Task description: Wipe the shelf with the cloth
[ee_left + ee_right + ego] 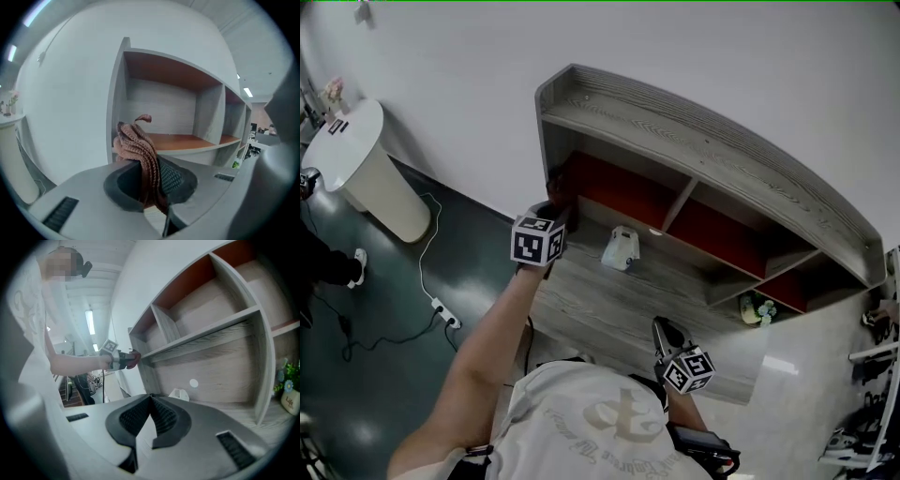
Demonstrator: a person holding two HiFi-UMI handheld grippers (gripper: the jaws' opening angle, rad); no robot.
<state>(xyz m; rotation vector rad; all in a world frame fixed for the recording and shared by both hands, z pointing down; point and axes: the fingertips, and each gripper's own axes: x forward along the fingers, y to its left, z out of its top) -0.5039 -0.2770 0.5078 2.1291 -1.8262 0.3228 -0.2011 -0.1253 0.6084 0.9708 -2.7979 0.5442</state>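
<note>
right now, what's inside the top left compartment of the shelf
Only its bare orange board and grey back wall show. The pink cloth in the left hand-held gripper covers the front left corner.

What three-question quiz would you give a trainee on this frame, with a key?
1. Multiple choice: what does the left tool hold? A: a sponge. B: a knitted cloth. C: nothing.
2. True or false: the right tool is shut with nothing between its jaws.
3. Short answer: in the head view, at which end of the shelf unit is the left tool?

Key: 1 B; 2 true; 3 the left end.
</note>
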